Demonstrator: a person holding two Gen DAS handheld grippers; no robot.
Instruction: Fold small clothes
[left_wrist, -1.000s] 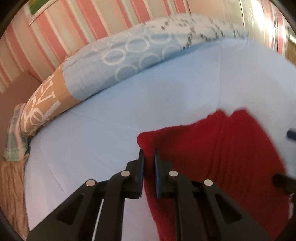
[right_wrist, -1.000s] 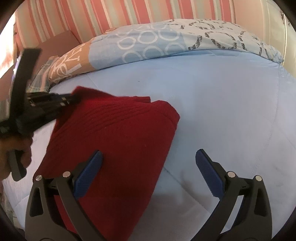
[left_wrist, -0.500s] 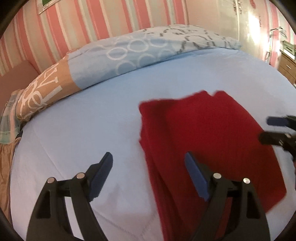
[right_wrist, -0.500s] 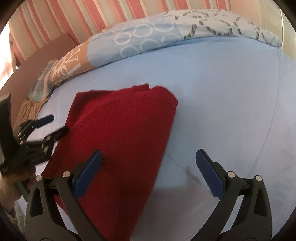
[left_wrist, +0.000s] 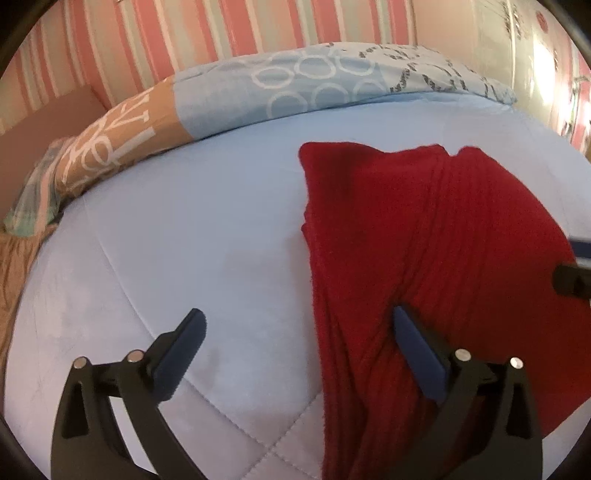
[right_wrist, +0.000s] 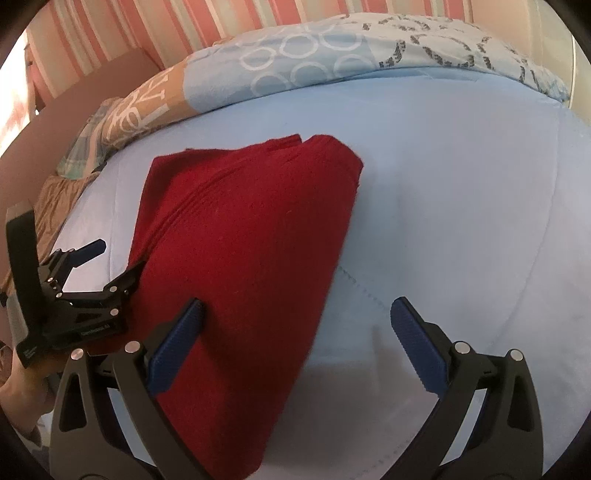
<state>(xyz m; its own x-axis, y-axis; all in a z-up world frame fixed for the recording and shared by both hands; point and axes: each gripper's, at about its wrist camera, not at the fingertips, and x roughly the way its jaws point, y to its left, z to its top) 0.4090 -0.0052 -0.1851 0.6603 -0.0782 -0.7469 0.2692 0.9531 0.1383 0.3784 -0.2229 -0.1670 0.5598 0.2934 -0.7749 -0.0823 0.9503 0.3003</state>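
A red knitted garment lies folded on the light blue bed cover; it also shows in the right wrist view. My left gripper is open and empty, hovering over the garment's left edge; it also shows in the right wrist view, just left of the garment. My right gripper is open and empty over the garment's right edge; its tips show at the right of the left wrist view.
A patterned blue and tan duvet roll lies along the far side of the bed, against a pink striped wall. A checked cloth and a brown surface sit at the left edge. A quilted seam crosses the cover.
My left gripper let go of the garment's corner and opened wide, then drew back. The garment now lies flat on the bed. My right gripper stayed open.
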